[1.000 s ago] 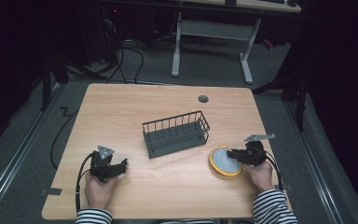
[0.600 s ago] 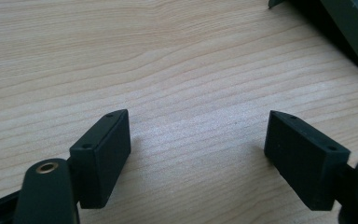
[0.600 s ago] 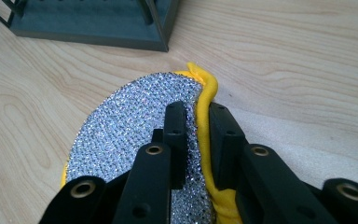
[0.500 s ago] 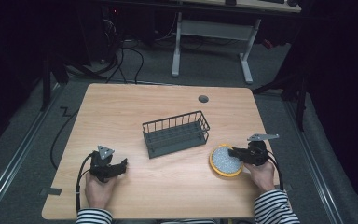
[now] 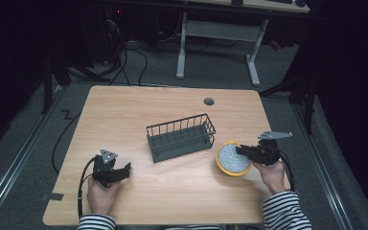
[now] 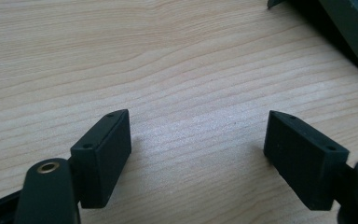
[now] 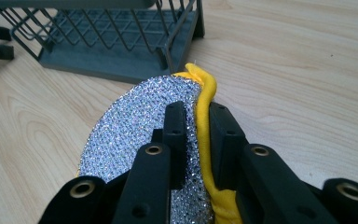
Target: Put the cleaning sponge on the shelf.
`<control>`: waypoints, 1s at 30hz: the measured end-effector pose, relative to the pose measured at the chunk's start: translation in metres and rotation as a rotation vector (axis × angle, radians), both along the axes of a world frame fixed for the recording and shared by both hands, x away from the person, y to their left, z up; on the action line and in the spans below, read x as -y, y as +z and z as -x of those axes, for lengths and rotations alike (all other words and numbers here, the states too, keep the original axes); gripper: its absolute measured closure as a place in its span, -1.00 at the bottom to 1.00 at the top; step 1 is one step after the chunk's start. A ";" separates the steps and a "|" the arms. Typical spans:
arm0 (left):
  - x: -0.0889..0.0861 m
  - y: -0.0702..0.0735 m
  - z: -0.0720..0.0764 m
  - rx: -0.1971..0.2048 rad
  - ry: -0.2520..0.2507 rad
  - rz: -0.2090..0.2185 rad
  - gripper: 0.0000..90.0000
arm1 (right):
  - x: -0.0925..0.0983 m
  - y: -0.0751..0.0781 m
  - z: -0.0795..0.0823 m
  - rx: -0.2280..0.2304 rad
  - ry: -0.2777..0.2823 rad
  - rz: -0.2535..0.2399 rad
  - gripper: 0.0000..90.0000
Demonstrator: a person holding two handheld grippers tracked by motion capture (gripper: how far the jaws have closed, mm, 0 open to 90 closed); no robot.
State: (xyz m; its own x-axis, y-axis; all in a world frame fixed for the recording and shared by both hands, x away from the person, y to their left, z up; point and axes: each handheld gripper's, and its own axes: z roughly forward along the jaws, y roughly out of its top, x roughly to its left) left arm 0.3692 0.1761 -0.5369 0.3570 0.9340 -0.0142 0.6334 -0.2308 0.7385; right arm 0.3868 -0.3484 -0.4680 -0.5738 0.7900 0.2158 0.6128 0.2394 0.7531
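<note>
You've pinched the sponge (image 7: 144, 135) by its yellow rim in the right gripper (image 7: 196, 126), tilting it off the table (image 5: 139, 110) beside the rack (image 5: 181, 137), presumably to drop it in, while the left gripper (image 6: 198, 149) waits wide and empty.

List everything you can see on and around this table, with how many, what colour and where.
scrubber pad: one, round, silver sparkly face with yellow rim, right side of the table, pinched at its edge
wire basket: one, dark grey, middle of the table, nothing in it
table: one, light wood, with a small grey round cap near its far edge
desk frame: one, pale grey legs, on the floor beyond the table
cables: several, black, on the floor at the far left
left gripper: one, black, jaws apart over bare wood, near left
right gripper: one, black, shut on the scrubber pad's edge
sleeves: two, black-and-white striped, at the near edge
</note>
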 end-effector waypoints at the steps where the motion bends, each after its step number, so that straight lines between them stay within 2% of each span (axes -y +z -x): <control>1: 0.000 0.000 0.000 0.000 0.000 0.000 -0.48 | 0.000 0.002 0.000 0.000 -0.001 -0.004 0.76; 8: 0.000 0.000 0.000 0.000 -0.001 0.000 -0.47 | 0.001 0.022 -0.003 0.035 0.006 -0.011 0.76; 15: 0.000 0.000 0.000 0.001 -0.002 0.000 -0.47 | -0.001 0.042 -0.008 0.045 0.017 0.010 0.76; 20: 0.000 0.000 0.000 0.001 -0.002 0.000 -0.47 | -0.004 0.062 -0.012 0.073 0.032 0.027 0.76; 23: 0.000 0.000 0.000 0.001 -0.002 0.001 -0.47 | -0.006 0.068 -0.014 0.078 0.041 0.032 0.76; 30: 0.000 0.000 0.000 0.001 -0.003 0.001 -0.46 | -0.023 0.092 -0.030 0.105 0.077 0.088 0.76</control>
State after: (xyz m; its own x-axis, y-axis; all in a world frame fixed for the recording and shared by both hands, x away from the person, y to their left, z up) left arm 0.3692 0.1758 -0.5369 0.3601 0.9328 -0.0143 0.6318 -0.2326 0.7395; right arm 0.4171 -0.3255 -0.3761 -0.6495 0.7557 0.0836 0.5089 0.3505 0.7862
